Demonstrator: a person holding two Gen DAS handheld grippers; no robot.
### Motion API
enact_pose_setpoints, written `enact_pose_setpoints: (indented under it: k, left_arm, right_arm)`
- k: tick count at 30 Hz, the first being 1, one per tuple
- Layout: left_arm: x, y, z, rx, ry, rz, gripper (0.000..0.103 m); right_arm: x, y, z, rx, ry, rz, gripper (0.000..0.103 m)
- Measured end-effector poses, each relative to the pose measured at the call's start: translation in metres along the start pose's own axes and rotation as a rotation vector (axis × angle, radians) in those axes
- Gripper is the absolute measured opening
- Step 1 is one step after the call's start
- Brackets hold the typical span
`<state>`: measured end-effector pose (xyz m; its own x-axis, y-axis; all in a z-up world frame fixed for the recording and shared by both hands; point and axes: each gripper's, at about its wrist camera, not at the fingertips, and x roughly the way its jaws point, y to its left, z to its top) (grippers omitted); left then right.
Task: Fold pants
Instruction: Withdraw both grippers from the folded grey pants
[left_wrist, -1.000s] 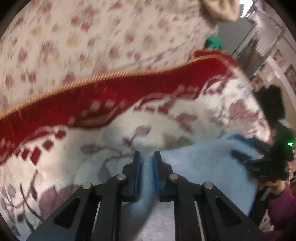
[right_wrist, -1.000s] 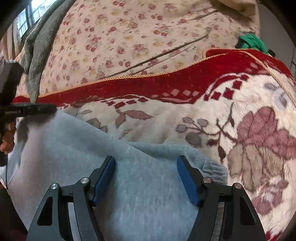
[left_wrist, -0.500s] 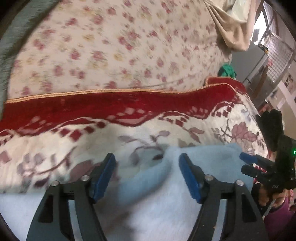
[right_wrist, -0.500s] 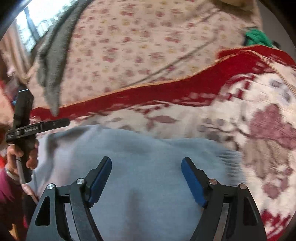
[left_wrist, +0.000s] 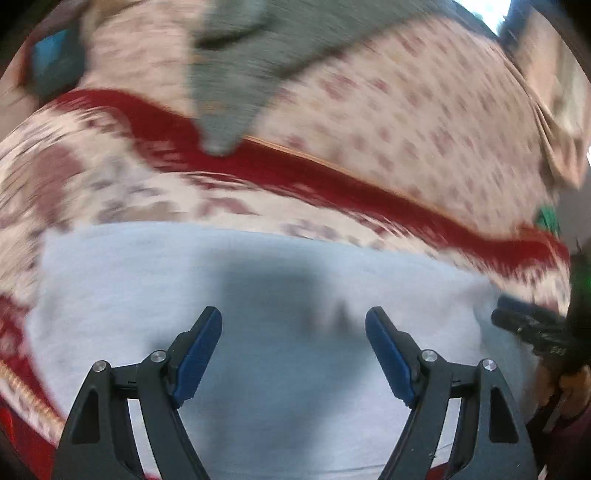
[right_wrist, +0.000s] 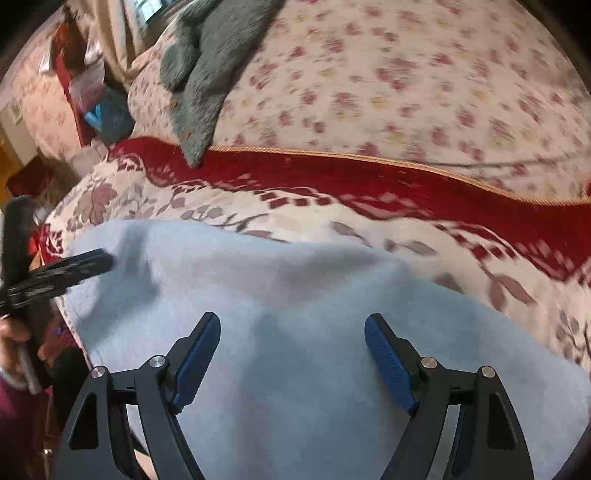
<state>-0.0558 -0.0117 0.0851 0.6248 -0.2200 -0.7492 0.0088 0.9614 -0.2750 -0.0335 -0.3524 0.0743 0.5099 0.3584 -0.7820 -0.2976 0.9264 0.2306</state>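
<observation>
- Left wrist view looks steeply down, close over the pants (left_wrist: 295, 295) toward the red blanket (left_wrist: 332, 177).
- Right wrist view likewise.
- Both share pants, blanket and grey cloth (right_wrist: 207, 74).

**A bed under patterned covers**

Beyond the tongs lies a cream blanket (right_wrist: 303, 218) with a red border, then a flowered sheet (right_wrist: 424, 85). A grey throw (right_wrist: 210, 66) drapes far left; a bright window (right_wrist: 149, 5) shows beyond it.

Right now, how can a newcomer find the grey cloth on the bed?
Find the cream, rose-printed bedspread beyond the blanket's red border. The grey cloth lies over it, its point reaching that border. It alone is plain, fuzzy grey; the pants are pale blue.
</observation>
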Motion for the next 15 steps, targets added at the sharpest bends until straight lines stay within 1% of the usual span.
enact_pose_setpoints:
  k: [1, 3, 4, 7, 9, 10, 13, 14, 15]
  left_arm:
    - [-0.004, 0.012, -0.001, -0.027, -0.014, 0.012, 0.080]
    - [-0.013, 0.047, -0.003, -0.125, -0.042, 0.057, 0.080]
    - [-0.015, 0.060, -0.006, -0.166, -0.047, 0.069, 0.080]
    - [-0.004, 0.090, -0.014, -0.247, -0.032, 0.060, 0.080]
    - [0.001, 0.098, -0.017, -0.270, -0.033, 0.029, 0.080]
    - [0.000, 0.096, -0.017, -0.264, -0.039, 0.029, 0.080]
    - [-0.010, 0.091, -0.018, -0.251, -0.043, 0.024, 0.081]
    - [-0.019, 0.092, -0.020, -0.257, -0.047, 0.016, 0.083]
    - [-0.027, 0.093, -0.023, -0.264, -0.056, 0.003, 0.084]
  right_arm:
    - [0.005, 0.003, 0.004, 0.004, -0.002, -0.005, 0.085]
    - [0.021, 0.011, 0.014, 0.018, 0.003, -0.034, 0.085]
    - [0.034, 0.012, 0.019, 0.035, 0.018, -0.042, 0.085]
    - [0.057, 0.010, 0.024, 0.043, 0.065, -0.076, 0.087]
    - [0.067, 0.008, 0.027, 0.022, 0.088, -0.088, 0.087]
    - [0.066, 0.008, 0.029, 0.017, 0.095, -0.088, 0.087]
    - [0.046, 0.019, 0.040, -0.023, 0.079, -0.087, 0.087]
    - [0.037, 0.026, 0.044, -0.041, 0.063, -0.062, 0.087]
    - [0.028, 0.038, 0.051, -0.070, 0.042, -0.009, 0.087]
